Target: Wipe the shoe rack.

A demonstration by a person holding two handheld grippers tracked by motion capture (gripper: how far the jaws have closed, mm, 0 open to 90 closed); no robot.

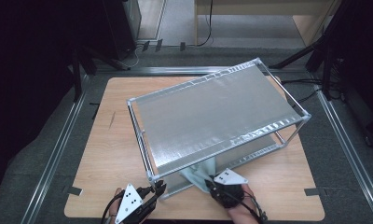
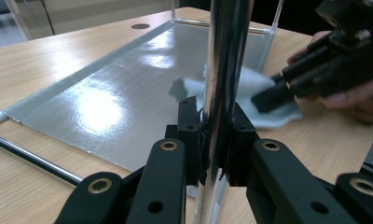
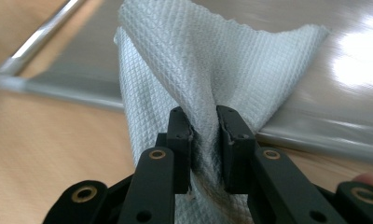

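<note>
The left gripper view shows the left tool (image 2: 216, 135) clamped on the rack's post (image 2: 226, 70), the right gripper view the right tool (image 3: 205, 135) pinching the cloth (image 3: 212, 60).

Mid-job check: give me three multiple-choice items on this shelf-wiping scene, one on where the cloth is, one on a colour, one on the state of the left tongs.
1. Where is the cloth?
A. on the rack's top shelf
B. at the near edge of the rack's bottom shelf
C. on the floor beside the table

2. What colour is the cloth?
A. white
B. dark red
C. black

3. What are the left tongs doing?
A. standing wide open above the table
B. shut on the cloth
C. shut on the rack's upright pole

Answers:
1 B: the left gripper view shows it lying across the lower shelf's edge, pinched by the right tongs.
2 A: the right gripper view shows white, diamond-textured fabric.
3 C: both pads press the shiny pole from either side.
</note>
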